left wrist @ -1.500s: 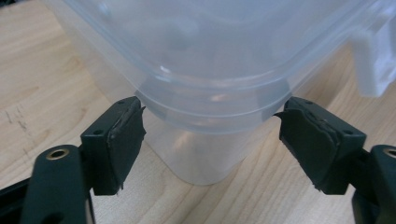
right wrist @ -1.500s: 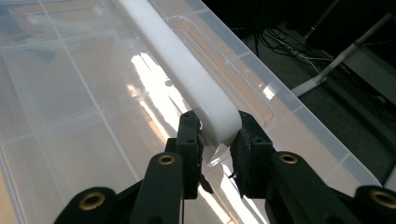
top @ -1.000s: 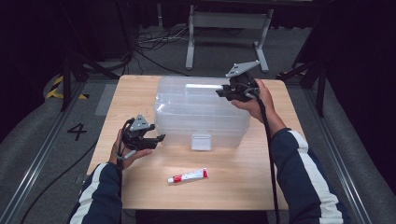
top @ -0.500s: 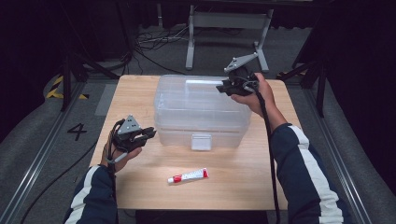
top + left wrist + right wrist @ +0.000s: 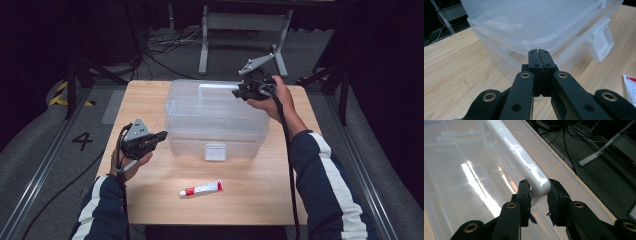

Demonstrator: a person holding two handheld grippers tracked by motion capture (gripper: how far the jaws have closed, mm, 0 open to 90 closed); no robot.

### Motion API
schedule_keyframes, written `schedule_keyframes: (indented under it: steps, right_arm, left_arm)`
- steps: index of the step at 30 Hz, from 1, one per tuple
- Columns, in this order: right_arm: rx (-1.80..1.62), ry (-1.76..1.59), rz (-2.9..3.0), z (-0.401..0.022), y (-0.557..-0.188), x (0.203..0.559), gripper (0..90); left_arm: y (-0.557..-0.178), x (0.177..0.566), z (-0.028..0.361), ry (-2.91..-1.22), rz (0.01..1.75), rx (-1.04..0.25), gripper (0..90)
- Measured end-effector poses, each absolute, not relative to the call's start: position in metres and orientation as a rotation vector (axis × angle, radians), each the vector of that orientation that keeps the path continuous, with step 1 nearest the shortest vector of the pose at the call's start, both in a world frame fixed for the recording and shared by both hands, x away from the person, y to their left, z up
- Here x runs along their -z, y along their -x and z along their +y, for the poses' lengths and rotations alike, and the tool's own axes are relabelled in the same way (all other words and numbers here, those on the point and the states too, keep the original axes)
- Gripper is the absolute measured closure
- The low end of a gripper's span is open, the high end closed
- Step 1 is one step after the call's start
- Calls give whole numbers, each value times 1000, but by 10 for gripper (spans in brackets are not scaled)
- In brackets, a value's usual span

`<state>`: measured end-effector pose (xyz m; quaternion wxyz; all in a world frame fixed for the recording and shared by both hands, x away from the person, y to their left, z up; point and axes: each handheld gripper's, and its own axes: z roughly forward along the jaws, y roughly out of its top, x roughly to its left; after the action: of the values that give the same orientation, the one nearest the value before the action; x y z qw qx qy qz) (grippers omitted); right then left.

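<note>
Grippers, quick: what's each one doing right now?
Left gripper: just closed, shut on nothing.
Right gripper: clamped on the box's white handle.

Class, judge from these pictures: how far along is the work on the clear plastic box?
Done: the right gripper is shut on the white handle atop the lid of the clear box. In hand: the left gripper, empty, has just closed its jaws beside the box's left end. Left, probably: opening it; the lid sits on, the front latch down, and the tube lies untouched.
</note>
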<state>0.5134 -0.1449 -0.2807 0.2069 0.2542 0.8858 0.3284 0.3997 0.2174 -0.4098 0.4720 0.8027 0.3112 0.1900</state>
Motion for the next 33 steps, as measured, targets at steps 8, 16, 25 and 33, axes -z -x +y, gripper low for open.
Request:
schedule_keyframes:
  steps: [8, 16, 25, 33]
  right_arm:
    - [-916, -730, 2461, -146, -515, 280, 728]
    - [-896, -724, 2465, -144, -515, 278, 726]
    - [-900, -721, 2431, -143, -513, 279, 716]
    - [-887, -697, 2364, -156, -499, 273, 591]
  left_arm:
    - [-401, 414, 214, -1995, 764, -460, 897]
    - [-408, 416, 210, -1971, 785, -461, 898]
    - [-408, 415, 208, -1969, 780, -479, 900]
    - [-408, 415, 208, -1980, 776, -483, 900]
